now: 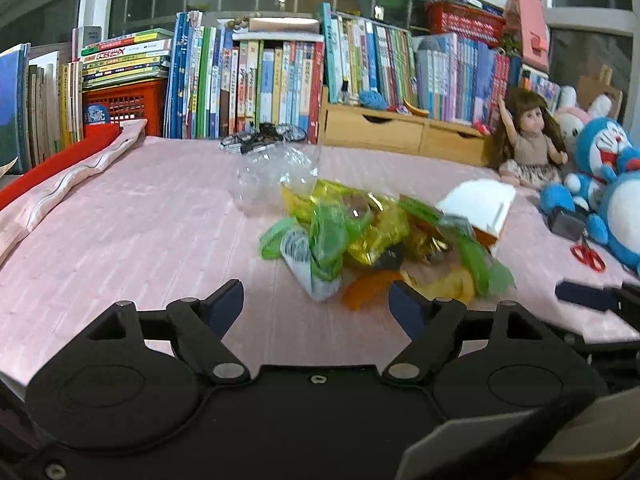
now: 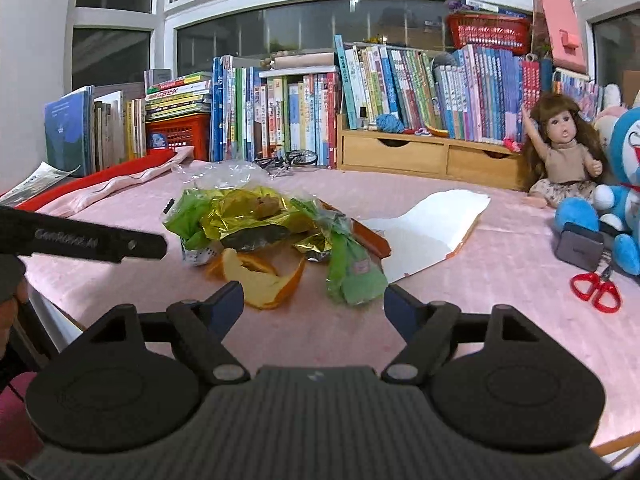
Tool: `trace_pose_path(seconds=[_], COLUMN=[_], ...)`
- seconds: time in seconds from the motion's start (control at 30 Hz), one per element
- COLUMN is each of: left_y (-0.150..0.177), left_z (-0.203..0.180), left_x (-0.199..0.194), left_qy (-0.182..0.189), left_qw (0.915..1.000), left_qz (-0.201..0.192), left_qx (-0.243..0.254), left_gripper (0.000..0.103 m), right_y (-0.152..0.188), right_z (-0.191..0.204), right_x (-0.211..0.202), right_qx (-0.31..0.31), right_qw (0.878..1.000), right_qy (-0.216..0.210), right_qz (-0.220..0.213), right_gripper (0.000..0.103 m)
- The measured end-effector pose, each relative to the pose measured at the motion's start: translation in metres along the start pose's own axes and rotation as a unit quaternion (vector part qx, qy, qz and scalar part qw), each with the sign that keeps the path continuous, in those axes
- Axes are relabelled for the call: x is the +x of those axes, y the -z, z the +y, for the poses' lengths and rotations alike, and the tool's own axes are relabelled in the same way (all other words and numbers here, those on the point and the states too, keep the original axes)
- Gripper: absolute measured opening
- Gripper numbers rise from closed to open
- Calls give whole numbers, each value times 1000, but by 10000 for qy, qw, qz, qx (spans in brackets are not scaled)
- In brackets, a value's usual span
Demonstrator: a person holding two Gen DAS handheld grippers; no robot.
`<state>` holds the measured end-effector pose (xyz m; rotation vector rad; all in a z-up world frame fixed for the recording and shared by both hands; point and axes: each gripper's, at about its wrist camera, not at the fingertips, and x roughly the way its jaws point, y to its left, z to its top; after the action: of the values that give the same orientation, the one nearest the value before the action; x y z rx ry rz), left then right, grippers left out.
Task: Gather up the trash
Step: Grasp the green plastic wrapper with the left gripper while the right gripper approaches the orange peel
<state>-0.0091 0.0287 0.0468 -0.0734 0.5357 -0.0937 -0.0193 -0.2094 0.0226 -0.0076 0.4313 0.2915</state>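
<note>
A heap of trash (image 1: 360, 232) (image 2: 256, 220) lies on the pink table (image 1: 140, 220): green wrappers, gold foil and a clear plastic bag (image 1: 276, 168). Orange peel (image 2: 264, 280) curls at the heap's near edge, beside a green wrapper (image 2: 352, 268). A torn white paper (image 2: 432, 228) (image 1: 476, 204) lies to the right of the heap. My left gripper (image 1: 316, 300) is open just short of the heap, with nothing pressed between its pads. My right gripper (image 2: 314, 300) is open too, with the peel and green wrapper just ahead of its fingertips. Each gripper's black finger shows at the edge of the other's view.
Rows of books (image 2: 280, 112) and a wooden drawer box (image 2: 424, 156) line the back. A doll (image 2: 564, 148), blue plush toys (image 2: 624, 184), a dark small box (image 2: 578, 246) and red scissors (image 2: 596, 290) sit at the right. A red and pink pouch (image 1: 76, 172) lies at the left.
</note>
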Motion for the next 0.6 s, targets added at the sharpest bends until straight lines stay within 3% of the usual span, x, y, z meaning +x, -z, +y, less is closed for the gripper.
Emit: trace_pose_path(seconds=[0.2,0.4,0.5,0.57,0.6], left_y=[-7,-13,-15,-13,-13], left_z=[7,16,24,29,31], left_x=[37,65,82,88,89], left_qy=[-158,99,210,294,312], left_qw=[9994,9979,9947,9930,9925], left_qz=[195,171,394,460,485], left_qx=[-218,-621,-925,-1051,-1077], left_gripper=[75,70,56,40,39], right_y=[5,10,7,5,4], right_z=[18,39,43,41,39], right_x=[21,40,49,55,56], right_qx=[-275,-617,-573,-470,-410], right_qw=[9991,9969,9973,9980,9983], right_qy=[-265,-392,-321,-251,-234], right_qz=[166,302,314,326,336], right_gripper=[89,90,91,91,91])
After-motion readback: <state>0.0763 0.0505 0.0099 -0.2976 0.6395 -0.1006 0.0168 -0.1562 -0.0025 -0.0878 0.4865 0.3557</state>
